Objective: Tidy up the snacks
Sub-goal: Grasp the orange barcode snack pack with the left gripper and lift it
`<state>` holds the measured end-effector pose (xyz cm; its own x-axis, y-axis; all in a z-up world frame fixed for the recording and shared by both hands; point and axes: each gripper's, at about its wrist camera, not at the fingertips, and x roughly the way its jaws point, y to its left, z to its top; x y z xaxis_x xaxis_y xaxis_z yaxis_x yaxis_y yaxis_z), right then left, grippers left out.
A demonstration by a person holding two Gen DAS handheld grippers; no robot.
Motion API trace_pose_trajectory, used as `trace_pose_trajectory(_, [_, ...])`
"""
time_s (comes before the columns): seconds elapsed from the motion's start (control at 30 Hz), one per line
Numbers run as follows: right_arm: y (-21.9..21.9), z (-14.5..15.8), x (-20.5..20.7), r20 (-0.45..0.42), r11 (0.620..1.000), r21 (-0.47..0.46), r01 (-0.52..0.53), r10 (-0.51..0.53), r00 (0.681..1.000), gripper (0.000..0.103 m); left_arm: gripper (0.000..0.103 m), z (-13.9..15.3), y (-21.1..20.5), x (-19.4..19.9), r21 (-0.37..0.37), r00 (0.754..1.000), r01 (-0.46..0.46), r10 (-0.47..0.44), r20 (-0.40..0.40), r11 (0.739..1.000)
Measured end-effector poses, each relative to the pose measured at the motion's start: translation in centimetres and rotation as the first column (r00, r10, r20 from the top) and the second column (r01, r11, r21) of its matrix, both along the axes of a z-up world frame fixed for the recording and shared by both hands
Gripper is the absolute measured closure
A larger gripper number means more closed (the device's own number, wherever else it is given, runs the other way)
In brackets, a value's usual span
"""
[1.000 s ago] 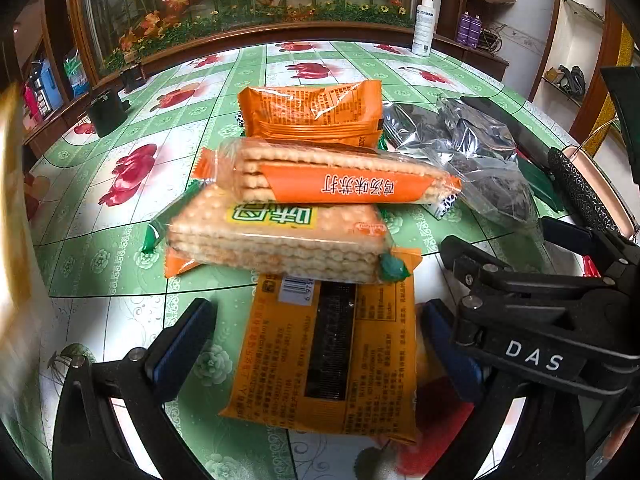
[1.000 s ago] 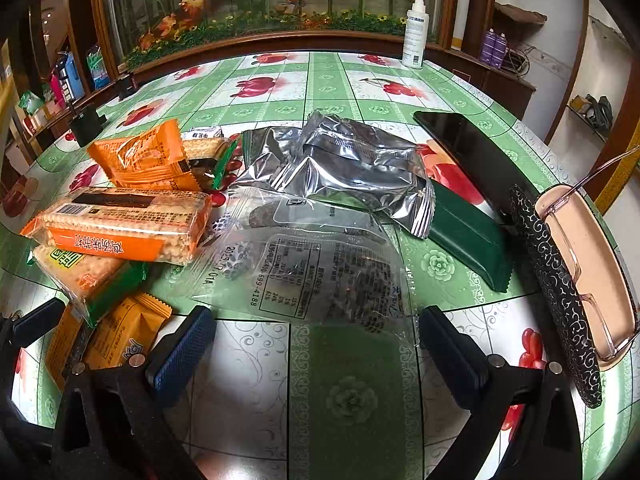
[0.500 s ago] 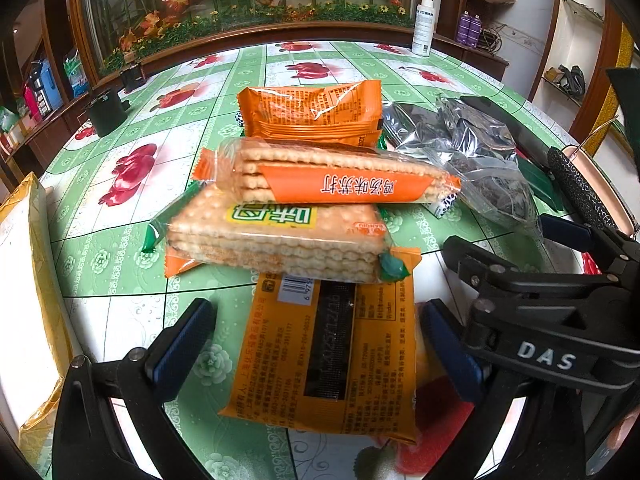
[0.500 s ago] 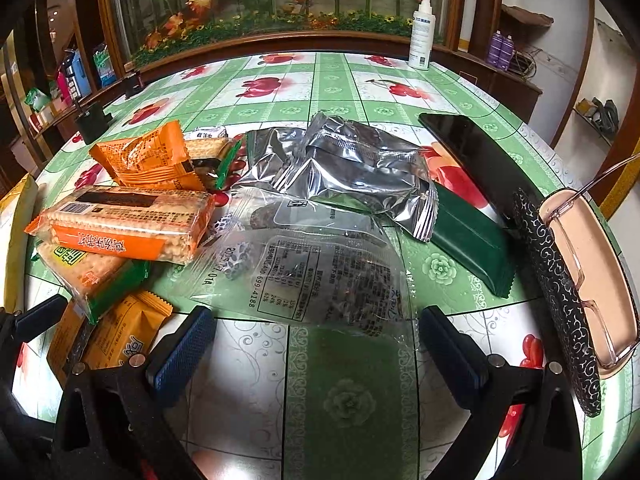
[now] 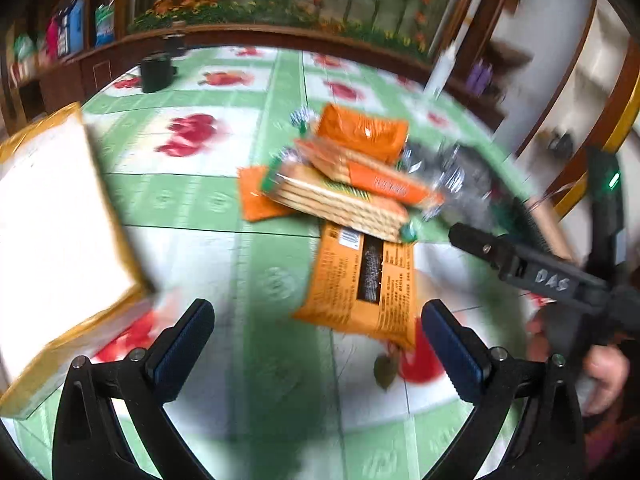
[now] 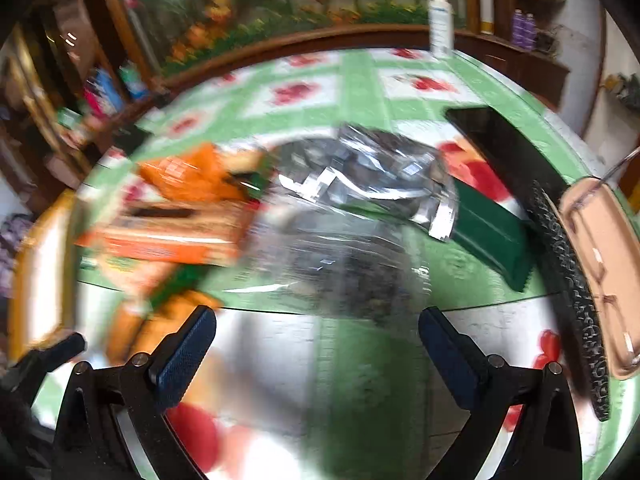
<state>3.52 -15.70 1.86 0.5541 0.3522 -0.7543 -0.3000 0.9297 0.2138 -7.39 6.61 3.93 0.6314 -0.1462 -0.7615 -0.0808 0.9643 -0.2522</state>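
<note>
Both views are motion-blurred. A pile of snacks lies mid-table: two clear cracker packs (image 5: 344, 192), an orange wafer pack (image 5: 362, 130) behind them and a flat orange packet (image 5: 360, 280) in front. My left gripper (image 5: 316, 340) hangs open and empty just short of that flat packet. A white box with yellow edges (image 5: 56, 236) stands at the left. In the right wrist view a silver foil bag (image 6: 360, 176) and a clear printed bag (image 6: 340, 264) lie ahead of my open, empty right gripper (image 6: 316, 344). The cracker packs (image 6: 160, 236) blur at its left.
A green packet (image 6: 492, 236), a black phone (image 6: 500, 140) and a glasses case with glasses (image 6: 592, 264) lie on the right of the floral tablecloth. A white bottle (image 6: 440, 20) and a black cup (image 5: 156, 72) stand at the far rim. A hand (image 5: 600, 376) holds the right gripper.
Both cameras have swung and pulled back, blurring the views. The white and yellow box has come further into view at the left. Both grippers stay open.
</note>
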Motion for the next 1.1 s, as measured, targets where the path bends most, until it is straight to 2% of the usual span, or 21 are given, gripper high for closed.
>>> trace_pose_trajectory(0.07, [0.3,0.8,-0.9,0.045,0.999,0.002,-0.036,0.036,0.998,0.0,0.001,0.9,1.5,-1.6,0.01,0.999,-0.043,0.043,0.022,0.999])
trace_pose_trajectory(0.1, [0.2,1.2,-1.3,0.056,0.998,0.029,-0.061,0.06,0.997,0.0,0.005,1.1,1.9,-1.9,0.014,0.998,-0.054,0.054,0.036,0.998])
trace_pose_trajectory(0.17, [0.0,1.6,-1.7,0.042,0.985,0.136,-0.105,0.1,0.994,0.001,0.02,1.4,2.7,-2.4,0.015,0.997,-0.072,0.072,0.043,0.997])
trace_pose_trajectory(0.2, [0.1,1.8,-1.9,0.032,0.976,0.181,-0.124,0.12,0.992,0.002,0.038,1.4,3.0,-2.4,0.002,0.996,-0.074,0.074,0.042,0.997])
trace_pose_trajectory(0.23, [0.2,2.1,-2.1,0.034,0.971,0.198,-0.134,0.13,0.991,0.005,0.049,1.2,3.6,-2.4,-0.033,0.997,-0.073,0.075,0.036,0.997])
trace_pose_trajectory(0.3, [1.0,3.1,-2.5,0.065,0.969,0.184,-0.164,0.155,0.986,0.013,0.049,0.9,4.0,-2.0,-0.08,0.998,-0.062,0.064,0.023,0.995])
trace_pose_trajectory(0.33, [1.5,3.6,-2.5,0.073,0.968,0.165,-0.191,0.181,0.981,0.013,0.049,0.7,3.8,-1.7,-0.089,0.999,-0.049,0.051,0.02,0.995])
trace_pose_trajectory(0.43, [3.4,5.0,-1.3,0.083,0.955,0.138,-0.261,0.251,0.964,0.014,0.049,0.8,1.9,-1.3,-0.065,1.0,0.006,-0.005,0.023,0.998])
trace_pose_trajectory(0.5, [5.0,5.6,0.0,0.104,0.955,0.072,-0.287,0.279,0.955,0.015,0.048,0.9,0.6,-0.8,-0.042,0.999,0.032,-0.031,0.023,0.999])
trace_pose_trajectory(0.57, [6.8,5.3,1.7,0.1,0.951,0.01,-0.309,0.307,0.947,0.015,0.041,0.7,-0.4,0.0,-0.041,0.998,0.058,-0.057,0.011,0.997])
trace_pose_trajectory(0.63, [8.4,4.5,3.5,0.069,0.94,-0.027,-0.341,0.342,0.937,0.016,0.024,0.3,-1.4,0.8,-0.024,0.997,0.081,-0.081,-0.013,0.996])
trace_pose_trajectory(0.7, [9.6,3.4,4.9,0.056,0.933,-0.047,-0.356,0.359,0.932,0.016,0.024,-0.3,-2.5,1.7,-0.005,0.994,0.105,-0.105,-0.035,0.994])
trace_pose_trajectory(0.77, [9.7,2.9,5.6,0.068,0.929,-0.012,-0.37,0.37,0.927,0.016,0.022,-0.9,-3.4,2.5,0.007,0.991,0.121,-0.12,-0.06,0.993])
trace_pose_trajectory(0.87, [9.5,2.3,6.2,0.082,0.929,-0.011,-0.369,0.368,0.926,0.015,0.022,-1.8,-4.3,3.9,0.055,0.991,0.109,-0.105,-0.08,0.992])
trace_pose_trajectory(0.93, [9.0,1.9,6.8,0.04,0.923,0.046,-0.381,0.379,0.924,0.015,0.021,-2.6,-4.5,4.9,0.068,0.991,0.096,-0.089,-0.105,0.993])
trace_pose_trajectory(0.97, [8.6,1.7,6.9,0.008,0.914,0.084,-0.396,0.397,0.918,0.015,0.021,-2.5,-4.5,4.9,0.077,0.994,0.085,-0.079,-0.079,0.993])
trace_pose_trajectory(1.07, [7.9,1.4,6.4,-0.084,0.849,0.181,-0.497,0.517,0.852,0.014,0.024,-2.5,-4.3,4.8,0.102,0.995,0.066,-0.058,-0.078,0.993])
trace_pose_trajectory(1.1, [7.6,1.3,6.1,-0.114,0.806,0.23,-0.545,0.578,0.808,0.014,0.03,-2.5,-4.2,4.6,0.108,0.996,0.063,-0.055,-0.076,0.992])
